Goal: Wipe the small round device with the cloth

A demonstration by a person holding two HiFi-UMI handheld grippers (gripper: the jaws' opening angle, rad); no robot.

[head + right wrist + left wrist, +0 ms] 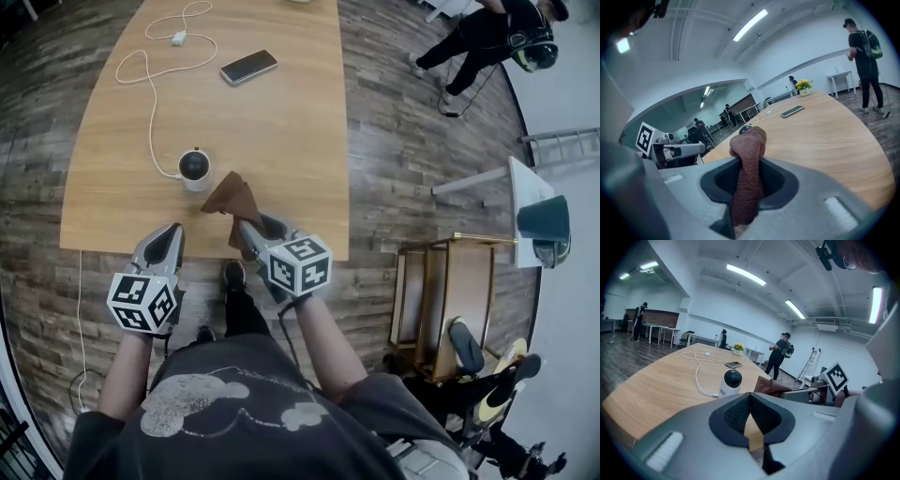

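The small round device (193, 169), a white base with a black dome, stands on the wooden table (281, 122) near its front edge; the left gripper view shows the device (731, 382) ahead. My right gripper (246, 228) is shut on a brown cloth (232, 197), which bunches up just right of the device and apart from it. In the right gripper view the cloth (749, 159) stands between the jaws and hides most of the device (742, 129). My left gripper (169, 242) hangs at the table's front edge, shut and holding nothing (750, 401).
A white cable (150, 103) runs from the device to a plug (178, 38) at the back. A phone (248, 67) lies further back. A wooden stand (455, 300) is right of the table. A person (487, 37) stands far right.
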